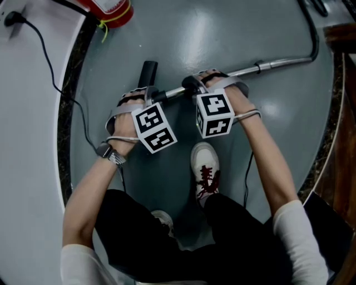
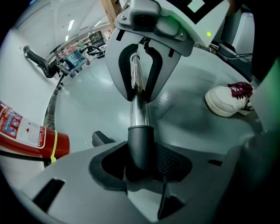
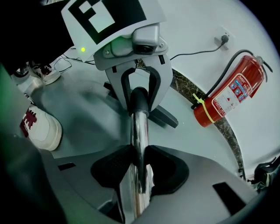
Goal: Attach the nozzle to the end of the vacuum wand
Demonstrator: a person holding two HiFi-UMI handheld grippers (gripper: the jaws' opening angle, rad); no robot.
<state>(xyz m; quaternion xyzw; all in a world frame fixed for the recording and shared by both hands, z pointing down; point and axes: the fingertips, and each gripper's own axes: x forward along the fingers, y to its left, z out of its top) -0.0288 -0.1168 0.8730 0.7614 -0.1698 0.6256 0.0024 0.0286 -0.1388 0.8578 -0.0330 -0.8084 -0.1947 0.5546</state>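
Observation:
The chrome vacuum wand [image 1: 278, 62] runs from the upper right down to the middle of the grey floor. Its end sits inside the black collar [image 2: 140, 144] of the nozzle, whose flat black head [image 1: 147, 73] lies on the floor beyond my left hand. My left gripper [image 2: 142, 164] is shut on that collar. My right gripper [image 3: 140, 168] is shut on the chrome tube [image 3: 139, 144] just behind the joint. In the head view the two grippers, left [image 1: 149, 96] and right [image 1: 192, 86], face each other close together along the wand.
A red fire extinguisher [image 1: 114, 11] stands at the top left by the dark stone band [image 1: 67, 100]. A black cable [image 1: 50, 61] crosses the white floor there. My white shoe [image 1: 204, 167] is planted just below the grippers. The wand's hose end curves off at the top right.

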